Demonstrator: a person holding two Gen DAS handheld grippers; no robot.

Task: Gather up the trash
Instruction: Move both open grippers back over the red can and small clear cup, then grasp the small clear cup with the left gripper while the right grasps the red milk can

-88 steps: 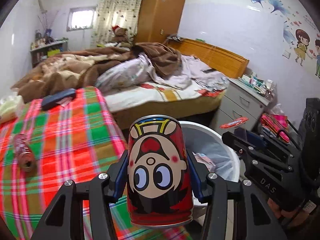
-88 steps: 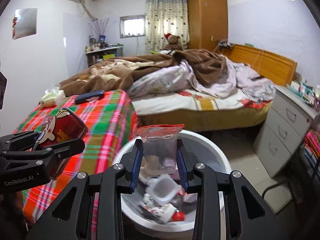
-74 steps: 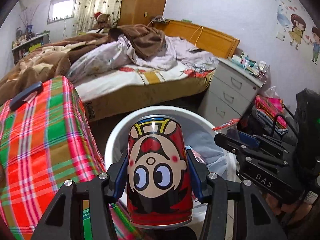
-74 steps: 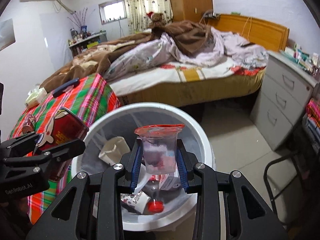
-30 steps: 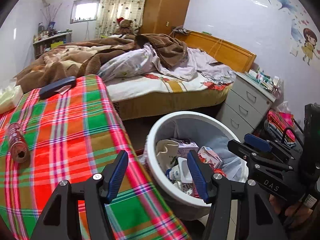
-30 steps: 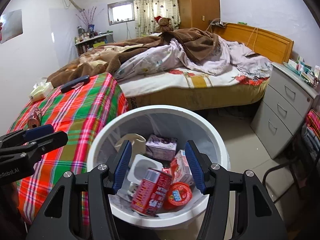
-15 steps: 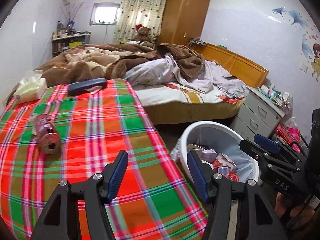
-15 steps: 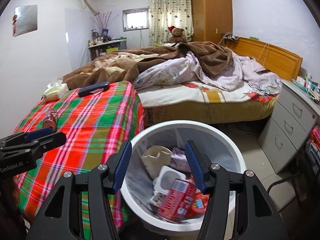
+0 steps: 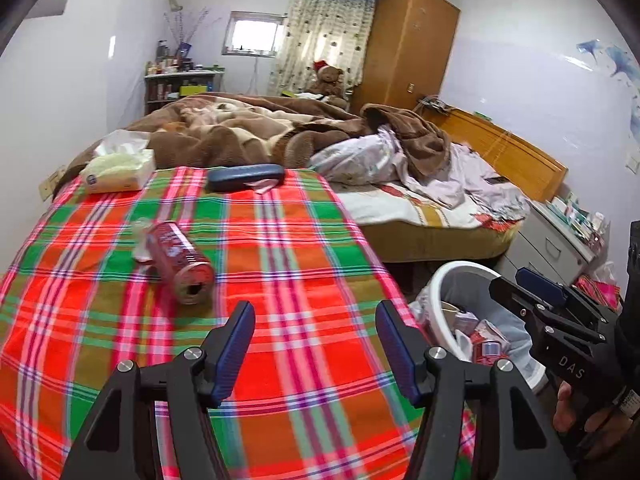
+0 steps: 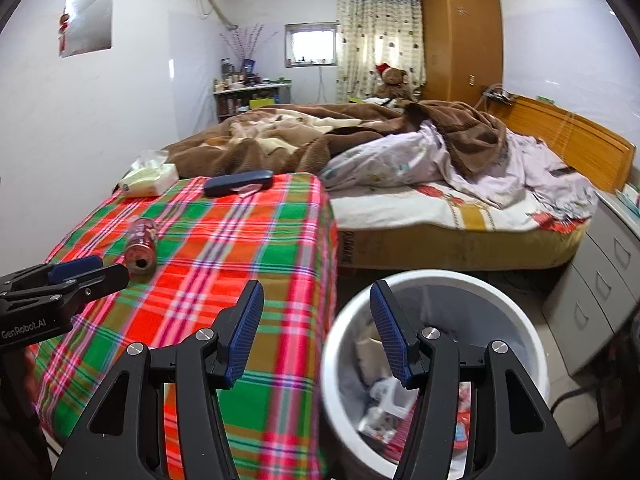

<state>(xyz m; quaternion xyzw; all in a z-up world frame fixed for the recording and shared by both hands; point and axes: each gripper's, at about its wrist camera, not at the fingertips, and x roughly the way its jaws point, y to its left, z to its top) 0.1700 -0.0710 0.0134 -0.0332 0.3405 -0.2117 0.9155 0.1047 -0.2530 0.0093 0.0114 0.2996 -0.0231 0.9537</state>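
A red drink can [image 9: 182,261] lies on its side on the plaid tablecloth [image 9: 280,264], its open end facing me, with a clear scrap [image 9: 140,242] beside it. My left gripper [image 9: 314,320] hovers open and empty over the cloth, nearer than the can. The can [image 10: 140,246] also shows at the left in the right wrist view. My right gripper [image 10: 316,304] is open and empty, between the table edge and the white bin [image 10: 516,320], which holds several pieces of trash. The right gripper [image 9: 532,284] is over the bin [image 9: 436,292] in the left view.
A tissue pack [image 9: 118,170] and a dark glasses case [image 9: 246,176] lie at the table's far end. Behind is an unmade bed [image 10: 400,168] with brown blankets. A grey drawer unit [image 10: 600,264] stands right of the bin. A hand [image 9: 572,412] holds the right gripper.
Both grippers let go of the can and the cup into the bin, then swung left toward the table. The lying can is now nearer the left gripper.
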